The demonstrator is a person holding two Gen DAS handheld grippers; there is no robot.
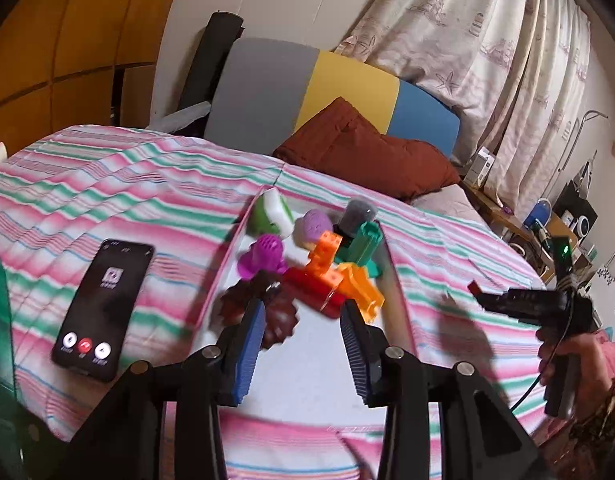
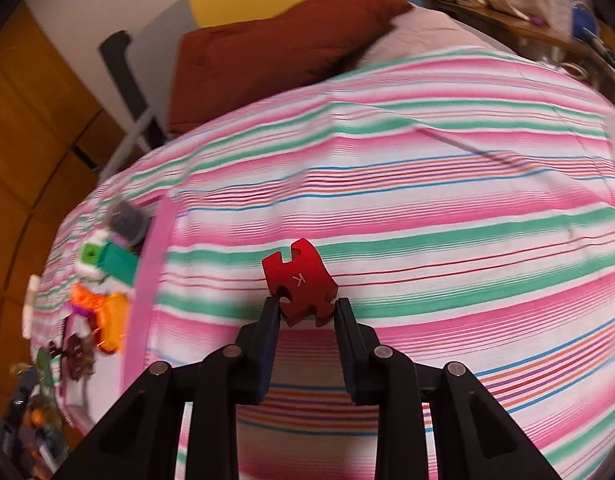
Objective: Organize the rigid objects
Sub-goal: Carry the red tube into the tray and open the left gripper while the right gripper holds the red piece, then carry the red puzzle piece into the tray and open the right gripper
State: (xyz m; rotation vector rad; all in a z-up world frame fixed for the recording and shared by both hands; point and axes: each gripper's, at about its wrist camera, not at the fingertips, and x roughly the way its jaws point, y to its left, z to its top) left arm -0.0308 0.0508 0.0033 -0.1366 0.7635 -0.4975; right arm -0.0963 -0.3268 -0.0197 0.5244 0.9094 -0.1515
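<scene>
Most toys already heaped in the pink tray [image 1: 227,256] — right hand-held gripper [image 2: 303,310] clenched on a red puzzle piece [image 2: 299,280], left hand-held gripper [image 1: 303,312] released, empty.

Red puzzle piece [image 2: 300,280]; pink-green striped bedsheet [image 2: 447,208].

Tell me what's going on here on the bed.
A person is sorting small toys with a pair of tongs in each hand. The right tongs grip a red puzzle-shaped block above the striped bedspread, clear of the tray. The left tongs are open, poised over the pink-edged tray of mixed toys, nearest a dark brown piece. A phone lies beside the tray.
</scene>
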